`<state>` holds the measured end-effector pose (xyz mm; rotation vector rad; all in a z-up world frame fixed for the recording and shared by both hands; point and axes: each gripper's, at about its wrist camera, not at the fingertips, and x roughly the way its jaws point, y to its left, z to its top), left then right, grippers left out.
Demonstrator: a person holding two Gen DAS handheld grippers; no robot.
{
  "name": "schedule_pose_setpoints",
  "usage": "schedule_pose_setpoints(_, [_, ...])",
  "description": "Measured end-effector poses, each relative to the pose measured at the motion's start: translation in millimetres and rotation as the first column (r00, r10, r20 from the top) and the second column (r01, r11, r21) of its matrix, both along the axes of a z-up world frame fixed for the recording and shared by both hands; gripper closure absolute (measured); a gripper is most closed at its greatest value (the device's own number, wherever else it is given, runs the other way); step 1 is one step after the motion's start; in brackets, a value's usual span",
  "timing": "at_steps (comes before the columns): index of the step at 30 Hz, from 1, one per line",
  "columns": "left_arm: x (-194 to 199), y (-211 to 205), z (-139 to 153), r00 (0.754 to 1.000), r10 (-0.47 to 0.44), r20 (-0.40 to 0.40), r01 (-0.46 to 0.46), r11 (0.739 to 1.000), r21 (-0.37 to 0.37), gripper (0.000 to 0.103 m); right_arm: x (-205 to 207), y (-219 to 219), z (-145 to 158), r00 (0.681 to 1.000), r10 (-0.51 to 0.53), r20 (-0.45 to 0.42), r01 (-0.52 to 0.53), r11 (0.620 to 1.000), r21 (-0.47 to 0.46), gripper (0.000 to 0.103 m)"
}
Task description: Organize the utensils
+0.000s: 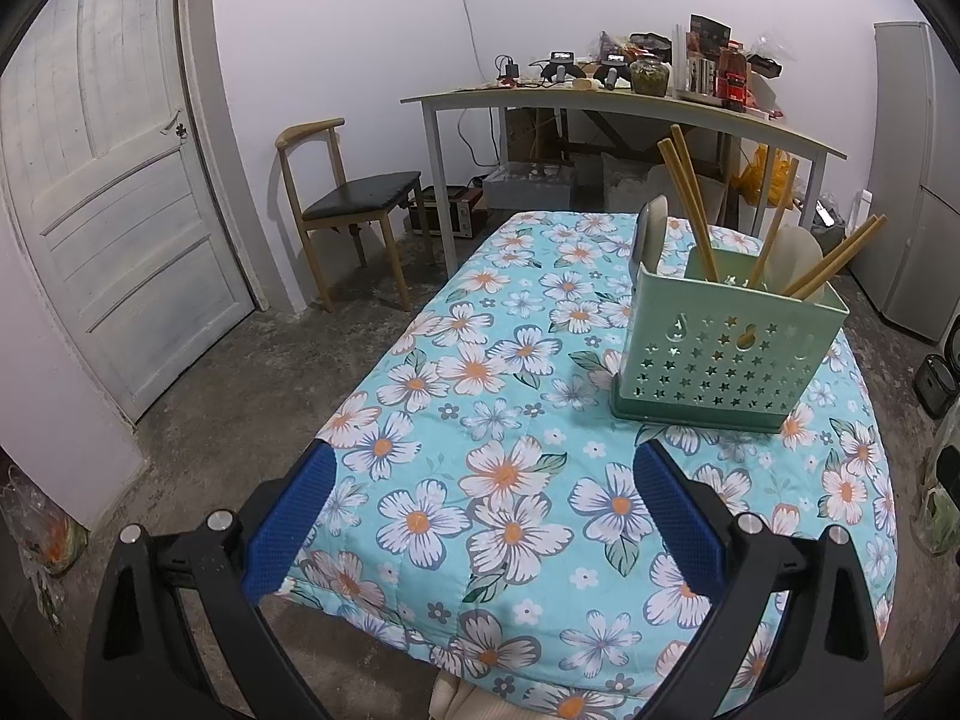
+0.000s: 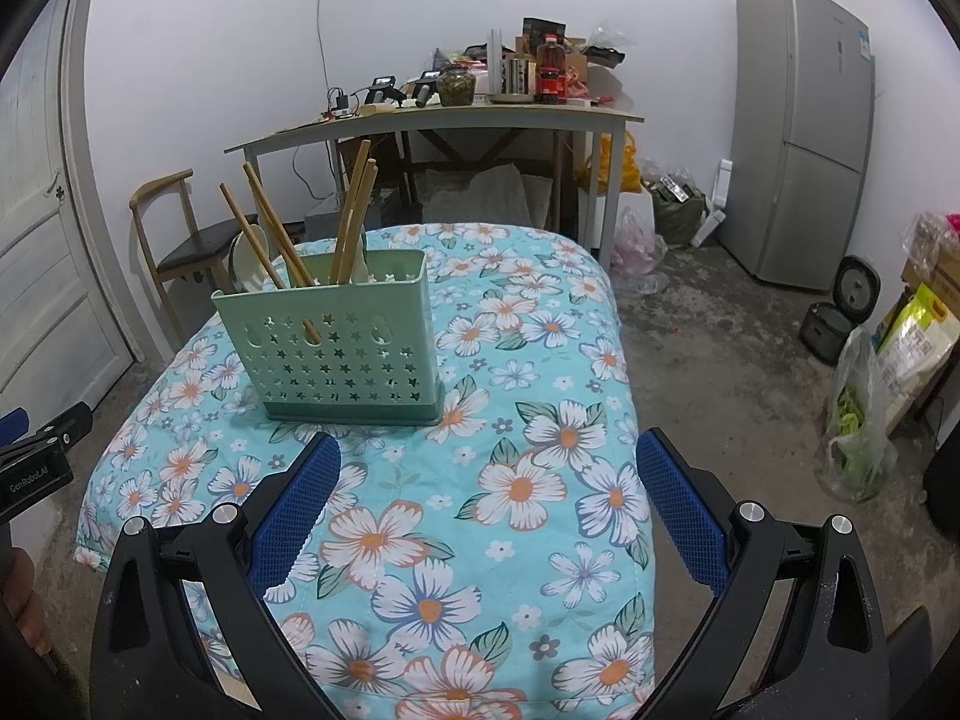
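Both hand-held grippers released and empty: left hand-held gripper [image 1: 483, 516] hovering over the near end of the counter [image 1: 420, 396] with blue pads spread wide, right hand-held gripper [image 2: 486, 510] likewise spread above the floral cloth. Green utensil holder [image 2: 336, 354] upright on the counter, ahead and to the right in the left wrist view, ahead and to the left in the right wrist view, apart from both sets of fingers. Chopsticks [image 2: 282, 240] already standing tilted inside the holder, fanned in several directions; pale spoons [image 2: 249, 261] tucked in beside them at one end and near the middle. No loose utensils visible on the cloth. By the look of it, sorting largely done or at a pause between steps, hard to tell which. Next move likely a check for leftovers, or a reach into the holder to regroup the chopsticks, calling for a narrow, careful approach from above without tipping the light plastic holder.
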<state>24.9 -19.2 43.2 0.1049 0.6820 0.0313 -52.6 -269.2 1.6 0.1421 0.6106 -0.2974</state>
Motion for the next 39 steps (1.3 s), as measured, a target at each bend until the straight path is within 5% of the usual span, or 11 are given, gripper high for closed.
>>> schedule_pose_setpoints(39, [-0.1, -0.5, 1.0, 1.0, -0.001, -0.002, 0.001, 1.0, 0.002, 0.006, 0.1, 0.8, 1.0, 1.0, 0.007, 0.005, -0.007, 1.0, 0.001, 0.008])
